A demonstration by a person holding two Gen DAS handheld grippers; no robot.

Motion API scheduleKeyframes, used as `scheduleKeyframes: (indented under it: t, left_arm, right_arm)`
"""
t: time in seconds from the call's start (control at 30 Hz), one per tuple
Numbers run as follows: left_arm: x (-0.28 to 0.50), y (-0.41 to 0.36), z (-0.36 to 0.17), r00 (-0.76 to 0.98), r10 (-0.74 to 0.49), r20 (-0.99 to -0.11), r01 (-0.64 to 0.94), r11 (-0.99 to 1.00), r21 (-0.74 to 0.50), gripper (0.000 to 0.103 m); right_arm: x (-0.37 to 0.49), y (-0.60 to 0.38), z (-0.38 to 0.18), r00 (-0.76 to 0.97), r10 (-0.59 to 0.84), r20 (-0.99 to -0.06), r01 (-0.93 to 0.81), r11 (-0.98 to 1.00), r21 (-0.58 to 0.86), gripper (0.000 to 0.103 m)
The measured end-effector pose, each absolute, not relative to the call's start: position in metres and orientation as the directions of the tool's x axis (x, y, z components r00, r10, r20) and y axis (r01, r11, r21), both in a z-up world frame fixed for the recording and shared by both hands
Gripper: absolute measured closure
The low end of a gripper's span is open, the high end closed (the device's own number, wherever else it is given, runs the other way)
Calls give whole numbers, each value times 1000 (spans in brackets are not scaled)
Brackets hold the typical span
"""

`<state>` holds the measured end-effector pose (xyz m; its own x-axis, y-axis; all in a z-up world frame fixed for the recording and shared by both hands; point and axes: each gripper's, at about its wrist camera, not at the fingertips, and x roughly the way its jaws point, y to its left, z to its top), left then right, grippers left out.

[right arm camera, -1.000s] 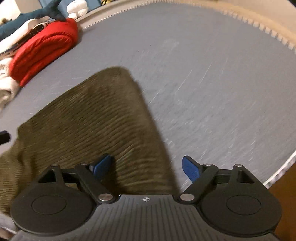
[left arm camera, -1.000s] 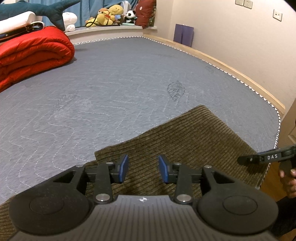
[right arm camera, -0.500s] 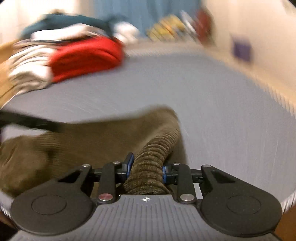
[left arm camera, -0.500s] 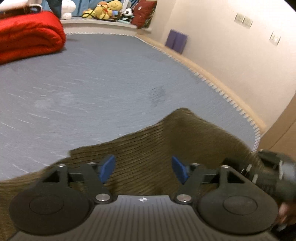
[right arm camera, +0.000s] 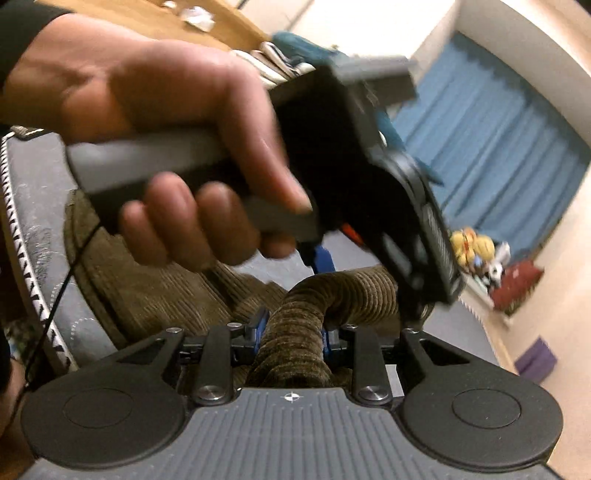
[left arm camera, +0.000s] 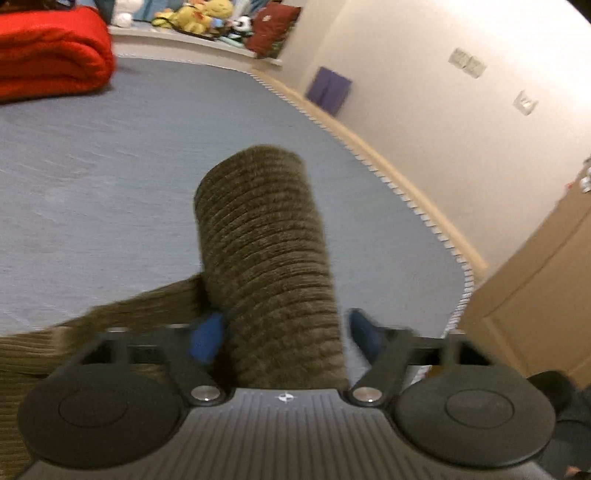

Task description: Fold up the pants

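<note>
The olive corduroy pants (left arm camera: 266,258) lie on the grey bed. In the left wrist view a raised fold of them stands between the blue pads of my left gripper (left arm camera: 284,336), which are spread wide beside the cloth. In the right wrist view my right gripper (right arm camera: 291,338) is shut on a bunched roll of the pants (right arm camera: 295,347). The rest of the pants (right arm camera: 155,295) spreads left on the bed. The left gripper (right arm camera: 321,258), held in a hand (right arm camera: 166,147), hovers just above and in front.
A red rolled quilt (left arm camera: 48,59) lies at the bed's far left. Stuffed toys (left arm camera: 195,18) and a dark red cushion (left arm camera: 273,29) line the headboard ledge. The bed's edge (left arm camera: 417,206) runs along the right, by a wall and a wooden cabinet (left arm camera: 535,295).
My right gripper closed on the pants' edge and lifted it, swinging left. My left gripper opened wider and now has a raised fold between its jaws.
</note>
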<state>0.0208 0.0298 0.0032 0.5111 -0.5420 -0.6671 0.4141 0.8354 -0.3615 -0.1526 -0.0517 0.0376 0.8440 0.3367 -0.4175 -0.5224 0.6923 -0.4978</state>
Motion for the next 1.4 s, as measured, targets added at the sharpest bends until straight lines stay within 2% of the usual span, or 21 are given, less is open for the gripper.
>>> scheduleKeyframes:
  t: [0.03, 0.07, 0.1, 0.17, 0.27, 0.33, 0.4, 0.47, 0.57, 0.67, 0.77, 0.8, 0.83, 0.87, 0.93, 1.0, 1.13, 1.27, 1.37, 1.4]
  left_arm:
    - [20, 35, 2, 519, -526, -674, 405, 846, -348, 64]
    - [20, 42, 2, 527, -510, -680, 395, 855, -335, 75]
    - [20, 48, 1, 535, -483, -693, 383, 870, -311, 81]
    - [20, 59, -2, 540, -460, -705, 363, 883, -298, 82]
    - [23, 87, -12, 535, -440, -721, 319, 896, -310, 83]
    - [25, 113, -14, 540, -431, -723, 277, 902, -331, 83]
    - [22, 145, -14, 549, -428, -718, 230, 903, -363, 83]
    - [20, 178, -12, 564, -412, -716, 189, 908, -374, 83]
    - [10, 232, -10, 582, -357, -730, 111, 925, -364, 83]
    - [-3, 281, -10, 581, -286, -762, 29, 943, -331, 81]
    - [-11, 316, -15, 544, -189, -817, -59, 963, -262, 59]
    - [-12, 325, -19, 524, -152, -838, -98, 967, -236, 43]
    - [-11, 332, -23, 508, -121, -853, -137, 966, -219, 19]
    - [-10, 338, -27, 503, -93, -859, -166, 965, -201, 12]
    - [-6, 346, -32, 499, -107, -860, -173, 960, -220, 9]
    - [0, 352, -41, 483, -168, -859, -193, 937, -292, 8]
    - [9, 364, -59, 463, -293, -837, -192, 888, -417, 8]
    - [10, 376, -80, 468, -343, -815, -214, 850, -481, 7]
    - [11, 375, -87, 472, -352, -808, -224, 839, -496, 7]
    - [12, 373, -90, 473, -351, -808, -224, 839, -495, 8]
  right_arm:
    - [-158, -46, 39, 844, 345, -410, -526, 680, -511, 75]
    - [-160, -44, 39, 844, 351, -406, -529, 675, -515, 75]
    - [-160, -42, 40, 839, 356, -411, -535, 672, -512, 75]
    - [-154, -36, 42, 826, 366, -428, -552, 675, -489, 72]
    - [-141, -33, 51, 759, 439, -481, -628, 687, -365, 64]
    - [-135, -35, 63, 680, 536, -500, -705, 666, -244, 42]
    - [-126, -43, 79, 598, 638, -485, -760, 643, -92, 30]
    - [-119, -53, 97, 556, 700, -449, -778, 628, 16, 28]
    - [-98, -72, 116, 572, 716, -399, -741, 660, 123, 25]
    - [-66, -90, 116, 618, 664, -421, -649, 733, 204, 23]
    - [-35, -98, 93, 601, 602, -525, -547, 790, 278, 22]
    - [-26, -98, 82, 567, 599, -565, -524, 792, 314, 22]
    - [-14, -97, 68, 518, 597, -613, -492, 794, 358, 22]
    - [-5, -94, 58, 483, 593, -644, -464, 797, 387, 22]
    - [7, -87, 35, 407, 597, -692, -414, 796, 443, 21]
    - [20, -78, 15, 341, 608, -717, -356, 789, 500, 20]
    - [24, -70, -8, 253, 645, -721, -294, 761, 578, 17]
    - [41, -55, -18, 213, 677, -704, -261, 734, 627, 14]
    - [45, -48, -21, 214, 685, -697, -255, 728, 637, 17]
    - [45, -46, -21, 220, 680, -700, -255, 732, 631, 23]
